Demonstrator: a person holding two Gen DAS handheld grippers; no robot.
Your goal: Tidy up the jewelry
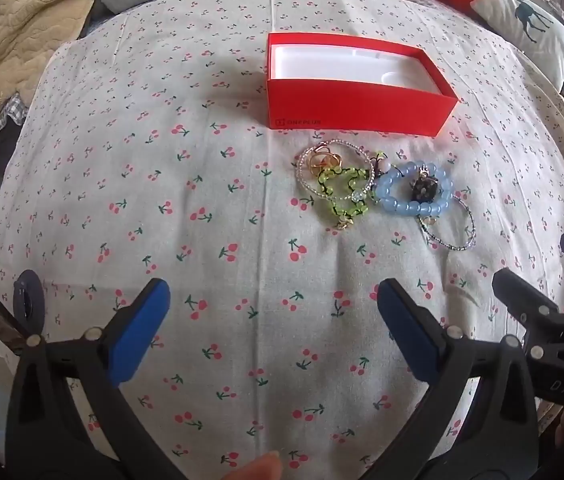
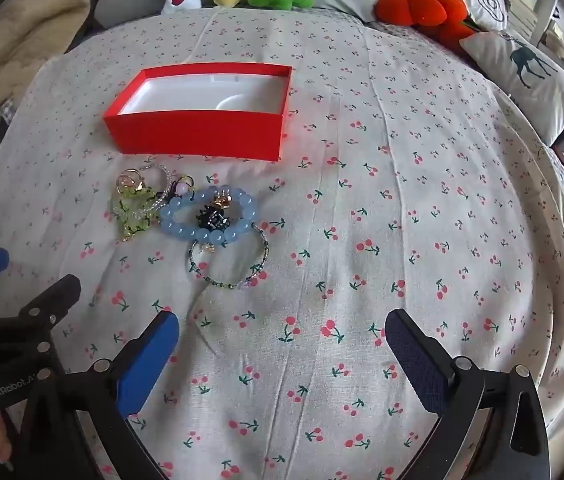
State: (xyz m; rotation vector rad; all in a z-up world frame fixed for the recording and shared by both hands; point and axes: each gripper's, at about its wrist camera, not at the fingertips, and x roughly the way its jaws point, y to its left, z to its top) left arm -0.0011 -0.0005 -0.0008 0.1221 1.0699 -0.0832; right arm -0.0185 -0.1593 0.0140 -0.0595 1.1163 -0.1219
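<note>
Both claws, left claw (image 1: 274, 300) and right claw (image 2: 282, 332), hung released and held nothing above the bed (image 2: 402, 208). The jewelry (image 2: 190, 216) lay heaped mid-bed, just beside the open red box (image 2: 202, 136), toward the bed's near edge.

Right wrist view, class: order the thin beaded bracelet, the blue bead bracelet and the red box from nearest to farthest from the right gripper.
1. Thin beaded bracelet, ahead-left of the right gripper.
2. Blue bead bracelet, just beyond.
3. Red box, farthest, behind the jewelry.
</note>
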